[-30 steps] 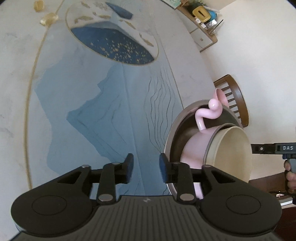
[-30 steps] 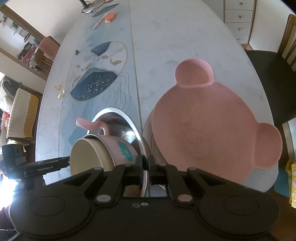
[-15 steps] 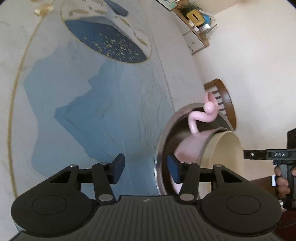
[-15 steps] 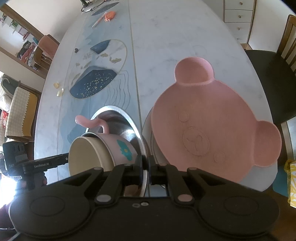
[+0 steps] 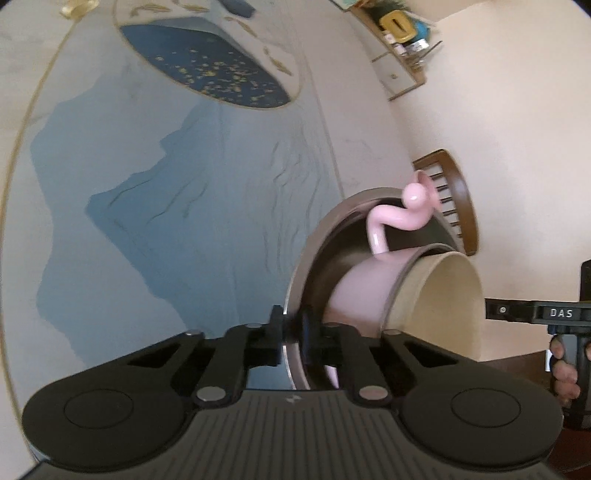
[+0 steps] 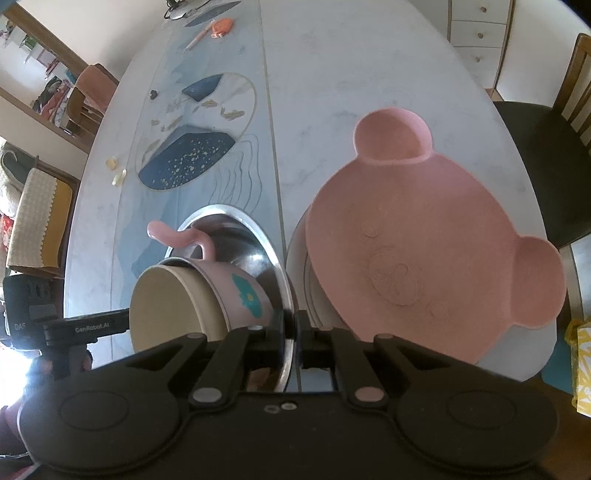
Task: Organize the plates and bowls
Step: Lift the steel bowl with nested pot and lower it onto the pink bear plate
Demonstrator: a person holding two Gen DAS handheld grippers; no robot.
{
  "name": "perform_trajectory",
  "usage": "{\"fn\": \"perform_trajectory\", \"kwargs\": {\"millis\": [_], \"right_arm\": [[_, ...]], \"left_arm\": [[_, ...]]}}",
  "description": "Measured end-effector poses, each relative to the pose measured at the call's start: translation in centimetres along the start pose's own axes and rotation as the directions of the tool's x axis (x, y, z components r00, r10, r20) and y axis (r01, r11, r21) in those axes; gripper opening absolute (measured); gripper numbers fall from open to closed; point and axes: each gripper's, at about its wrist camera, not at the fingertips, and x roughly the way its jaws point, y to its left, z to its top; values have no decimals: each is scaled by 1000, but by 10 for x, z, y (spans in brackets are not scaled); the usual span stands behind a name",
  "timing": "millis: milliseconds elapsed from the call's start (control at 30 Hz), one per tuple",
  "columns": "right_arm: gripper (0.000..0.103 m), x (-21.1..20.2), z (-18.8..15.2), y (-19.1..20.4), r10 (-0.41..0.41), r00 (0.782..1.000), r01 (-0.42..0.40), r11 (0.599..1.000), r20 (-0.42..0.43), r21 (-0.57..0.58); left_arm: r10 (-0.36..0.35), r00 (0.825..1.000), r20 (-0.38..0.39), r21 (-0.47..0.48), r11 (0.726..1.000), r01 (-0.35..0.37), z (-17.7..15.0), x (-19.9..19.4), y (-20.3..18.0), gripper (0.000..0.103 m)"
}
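A steel bowl (image 5: pixel 325 254) is tilted over the table with a pink bowl (image 5: pixel 362 291) nested inside it, its flamingo-shaped handle (image 5: pixel 399 218) sticking up. A beige bowl (image 5: pixel 443 295) sits in the pink one. My left gripper (image 5: pixel 291 332) is closing on the steel bowl's near rim, and its pads press on that rim. In the right wrist view my right gripper (image 6: pixel 291 332) is shut on the opposite rim of the steel bowl (image 6: pixel 255 243). A pink bear-shaped plate (image 6: pixel 424 240) lies just right of it, on top of a grey plate (image 6: pixel 299 266).
The oval marble table carries a blue patterned mat (image 6: pixel 192 158). Small amber bits (image 6: pixel 116 170) and an orange object (image 6: pixel 221 26) lie farther off. A dark-seated wooden chair (image 6: pixel 535 155) stands at the table's right edge. A person's hand (image 5: pixel 561 373) holds the right gripper's handle.
The left gripper slid right onto the steel bowl's rim, and its jaws went from open to shut on it. The right gripper and the bear plate kept still.
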Motion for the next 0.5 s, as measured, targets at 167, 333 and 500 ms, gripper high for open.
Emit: {"fn": "perform_trajectory", "kwargs": {"millis": [167,333,500], "right_arm": [[8,15,-8,6,-35,999,35,999,-25,-24],[8,17,-11,7,-36,999,36,999,-33,-3],[8,5,-5,7,-23,999,23,1000,-23,1]], "left_arm": [[58,998,9,19,998,-59,0,-9,-11,7],[145,989,-24,45,989,-144,2,-15,-26,8],[195,981,-22,75,978,-193,13,-29,-49,8]]}}
